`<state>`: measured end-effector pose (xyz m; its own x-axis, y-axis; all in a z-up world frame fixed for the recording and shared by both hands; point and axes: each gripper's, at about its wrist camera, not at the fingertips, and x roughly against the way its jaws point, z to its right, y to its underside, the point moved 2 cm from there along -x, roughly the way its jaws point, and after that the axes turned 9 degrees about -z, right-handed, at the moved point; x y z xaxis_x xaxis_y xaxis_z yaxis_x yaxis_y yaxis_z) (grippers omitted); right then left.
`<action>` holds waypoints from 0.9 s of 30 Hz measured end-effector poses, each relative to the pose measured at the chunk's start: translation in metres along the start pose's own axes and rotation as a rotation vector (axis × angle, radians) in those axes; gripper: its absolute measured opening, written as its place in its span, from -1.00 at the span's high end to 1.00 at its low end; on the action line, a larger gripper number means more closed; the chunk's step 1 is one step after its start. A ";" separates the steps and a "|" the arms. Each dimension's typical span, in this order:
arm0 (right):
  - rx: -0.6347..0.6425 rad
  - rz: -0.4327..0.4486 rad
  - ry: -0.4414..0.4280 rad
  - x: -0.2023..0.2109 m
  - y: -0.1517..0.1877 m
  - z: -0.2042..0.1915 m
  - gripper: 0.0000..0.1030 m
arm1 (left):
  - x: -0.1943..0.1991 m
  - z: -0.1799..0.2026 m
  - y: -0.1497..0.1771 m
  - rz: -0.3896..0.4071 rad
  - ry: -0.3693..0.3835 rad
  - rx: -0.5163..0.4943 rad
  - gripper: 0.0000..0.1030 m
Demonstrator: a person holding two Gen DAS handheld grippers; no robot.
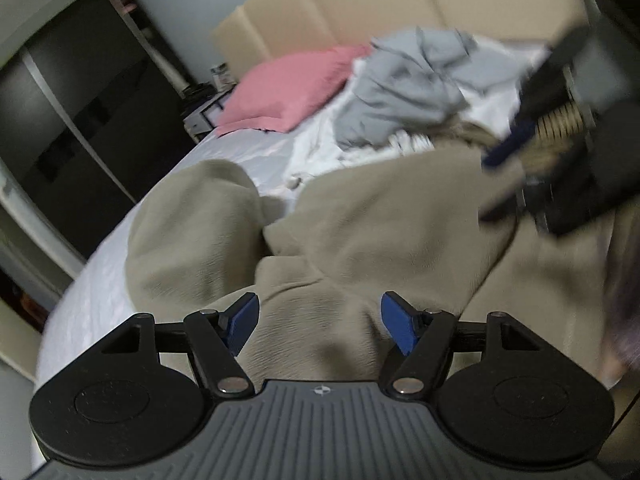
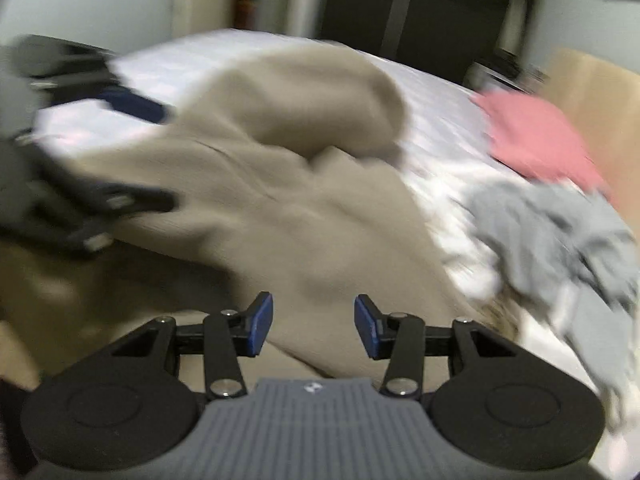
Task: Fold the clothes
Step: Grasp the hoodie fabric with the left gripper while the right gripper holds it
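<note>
I hold both the left gripper [image 1: 319, 326] and right gripper [image 2: 314, 326] wide, empty, over the soft, floppy beige garment [image 1: 380, 232] on the bed [image 1: 100, 280]; I'd pinch its edges.

White bed [image 1: 100, 280], beige garment [image 1: 360, 220], pink pillow [image 1: 288, 92], grey clothes [image 1: 412, 88]

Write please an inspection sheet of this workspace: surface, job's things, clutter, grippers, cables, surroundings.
Surface: bed with white sheet.
Job's things: beige garment spread rumpled in front of both grippers; grey garment crumpled behind it.
Clutter: pink pillow near the headboard.
Grippers: left gripper open over the beige garment; right gripper open over it too; neither clamps cloth.
Cables: nothing seen.
Surroundings: beige padded headboard; dark wardrobe.
</note>
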<state>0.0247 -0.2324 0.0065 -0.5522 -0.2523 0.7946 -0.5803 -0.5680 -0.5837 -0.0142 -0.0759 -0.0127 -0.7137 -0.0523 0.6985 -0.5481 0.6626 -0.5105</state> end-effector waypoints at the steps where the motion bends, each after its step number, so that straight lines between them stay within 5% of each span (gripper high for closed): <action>1: -0.035 -0.008 0.022 -0.004 0.004 0.010 0.05 | -0.009 0.008 -0.001 -0.017 -0.016 -0.028 -0.29; 7: -0.260 -0.071 0.098 -0.034 0.030 0.057 -0.28 | -0.043 0.038 0.012 -0.065 -0.068 -0.167 -0.27; 13: -0.449 -0.179 -0.037 -0.070 0.043 0.075 -0.30 | -0.063 0.068 0.030 -0.055 -0.179 -0.359 -0.27; 18: -0.415 -0.129 -0.055 -0.069 0.032 0.065 0.66 | -0.075 0.074 0.041 -0.066 -0.283 -0.418 -0.25; 21: -0.404 -0.073 -0.039 -0.059 0.023 0.063 0.75 | -0.077 0.065 0.040 -0.073 -0.303 -0.381 0.05; 23: -0.421 0.005 -0.027 -0.046 0.012 0.067 0.78 | -0.078 0.059 0.039 -0.077 -0.316 -0.356 0.42; 27: -0.458 0.173 -0.028 -0.014 -0.014 0.072 0.80 | -0.067 0.035 0.034 -0.067 -0.319 -0.246 0.66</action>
<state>0.0841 -0.2771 0.0154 -0.6508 -0.3375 0.6802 -0.6886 -0.1150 -0.7159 -0.0002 -0.0762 -0.0949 -0.8009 -0.3047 0.5156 -0.5045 0.8071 -0.3067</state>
